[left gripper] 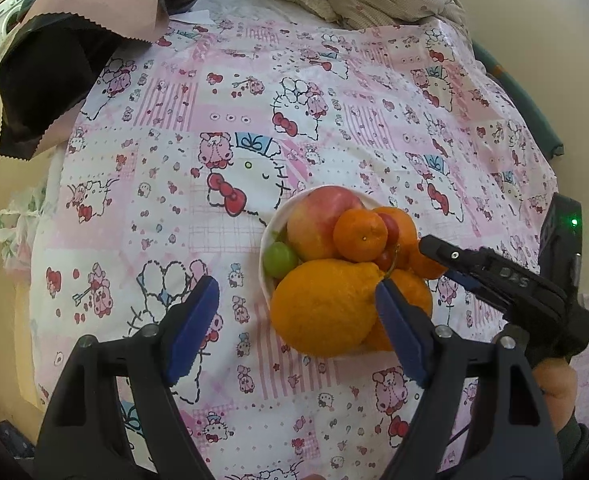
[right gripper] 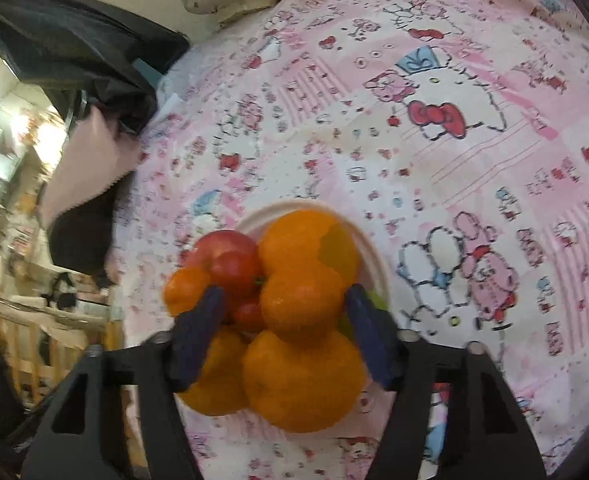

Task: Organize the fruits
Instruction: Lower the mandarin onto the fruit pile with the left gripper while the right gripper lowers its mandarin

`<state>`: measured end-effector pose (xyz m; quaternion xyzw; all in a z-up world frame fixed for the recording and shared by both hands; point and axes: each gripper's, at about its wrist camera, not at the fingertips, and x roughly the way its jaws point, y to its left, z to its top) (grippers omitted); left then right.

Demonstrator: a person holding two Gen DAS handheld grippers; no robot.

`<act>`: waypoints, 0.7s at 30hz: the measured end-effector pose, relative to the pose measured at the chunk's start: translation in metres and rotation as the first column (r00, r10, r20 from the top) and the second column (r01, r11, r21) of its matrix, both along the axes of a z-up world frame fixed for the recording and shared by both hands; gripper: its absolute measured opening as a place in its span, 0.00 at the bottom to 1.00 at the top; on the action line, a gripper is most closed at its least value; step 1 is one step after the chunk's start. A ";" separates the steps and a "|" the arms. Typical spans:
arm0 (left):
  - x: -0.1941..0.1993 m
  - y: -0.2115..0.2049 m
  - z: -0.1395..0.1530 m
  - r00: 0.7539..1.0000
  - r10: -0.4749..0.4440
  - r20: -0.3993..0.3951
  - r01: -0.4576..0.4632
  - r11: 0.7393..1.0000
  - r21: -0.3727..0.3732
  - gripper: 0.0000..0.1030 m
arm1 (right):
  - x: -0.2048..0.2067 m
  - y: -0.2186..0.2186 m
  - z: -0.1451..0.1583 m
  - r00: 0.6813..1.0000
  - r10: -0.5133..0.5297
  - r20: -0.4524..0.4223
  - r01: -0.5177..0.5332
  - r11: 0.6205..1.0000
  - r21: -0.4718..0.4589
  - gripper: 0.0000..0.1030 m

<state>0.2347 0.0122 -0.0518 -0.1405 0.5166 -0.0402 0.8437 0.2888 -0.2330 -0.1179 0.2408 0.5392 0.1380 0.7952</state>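
left wrist: pink cartoon bedsheet (left gripper: 222, 128) w/ fruit bowl (left gripper: 268, 276), both tools spread.

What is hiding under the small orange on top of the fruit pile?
The small orange sits on a red-yellow apple, the big orange and other oranges, with red cherries peeking out. A green grape lies low in the white bowl. Anything deeper is covered.

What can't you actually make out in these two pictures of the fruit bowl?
- Bowl: its inside and lower fruit are hidden by the heap in both views.
- Green fruit: left wrist view, half covered by the apple; its kind is unclear.
- Right gripper: right wrist view is blurred; whether its fingers touch a mandarin is unclear.
- Room at the left edge: right wrist view, blurred.
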 end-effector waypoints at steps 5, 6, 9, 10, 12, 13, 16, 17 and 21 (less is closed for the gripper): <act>0.001 0.002 -0.005 1.000 0.011 -0.014 -0.011 1.000 -0.014 0.75 | 0.001 -0.004 0.000 1.000 -0.002 0.001 0.002 1.000 -0.025 0.44; 0.001 0.002 -0.006 1.000 0.010 -0.014 -0.011 1.000 -0.014 0.75 | 0.001 -0.004 0.001 1.000 0.001 0.005 -0.001 1.000 -0.013 0.44; 0.001 0.003 -0.006 1.000 0.011 -0.010 -0.011 1.000 -0.015 0.75 | 0.000 0.000 0.006 1.000 0.010 0.017 -0.011 0.998 0.065 0.44; 0.002 0.003 -0.007 1.000 0.012 -0.009 -0.012 1.000 -0.015 0.75 | 0.000 0.005 0.008 0.999 0.032 0.027 -0.035 0.992 0.119 0.44; 0.003 0.002 -0.009 1.000 0.013 -0.010 -0.013 1.000 -0.019 0.75 | 0.000 0.015 0.007 0.997 0.072 0.019 -0.074 0.981 0.182 0.44; 0.003 0.002 -0.009 1.000 0.013 -0.010 -0.013 1.000 -0.020 0.75 | -0.001 0.021 0.002 0.997 0.081 -0.005 -0.079 0.980 0.184 0.46; 0.003 0.002 -0.009 1.000 0.016 -0.013 -0.016 1.000 -0.023 0.75 | -0.003 0.020 -0.009 0.998 0.063 -0.017 -0.058 0.977 0.204 0.46; 0.004 0.001 -0.009 1.000 0.017 -0.015 -0.017 1.000 -0.025 0.75 | -0.003 0.020 -0.009 0.998 0.063 -0.013 -0.059 0.977 0.206 0.46; 0.004 0.001 -0.008 1.000 0.016 -0.013 -0.016 0.999 -0.030 0.75 | -0.003 0.023 -0.005 0.997 0.072 -0.009 -0.069 0.980 0.188 0.52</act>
